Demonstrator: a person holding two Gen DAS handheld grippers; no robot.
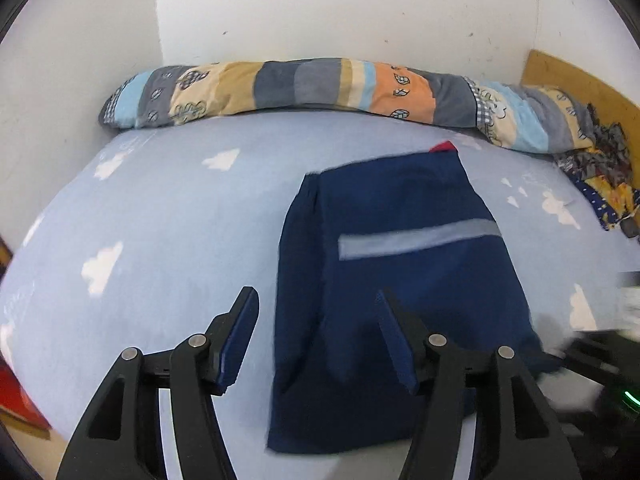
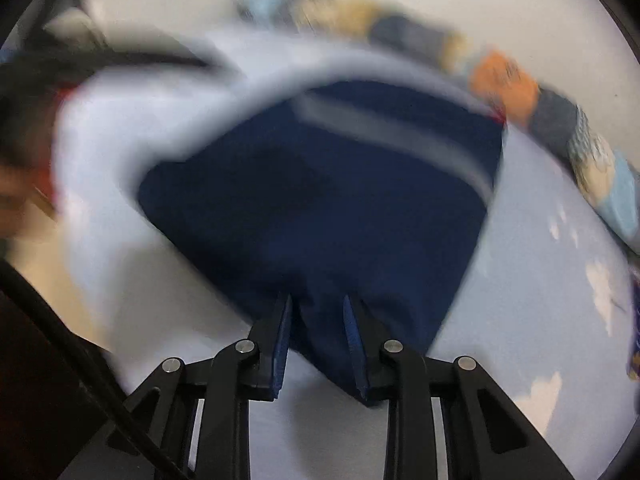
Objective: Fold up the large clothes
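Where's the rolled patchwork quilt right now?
In the left wrist view the patchwork quilt lies along the far edge of the bed against the white wall, beyond the folded navy garment.

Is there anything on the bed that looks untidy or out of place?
Yes. A crumpled pile of patterned cloth lies at the far right corner of the bed, unfolded. The folded navy garment lies flat, though a red corner sticks out at its far edge.
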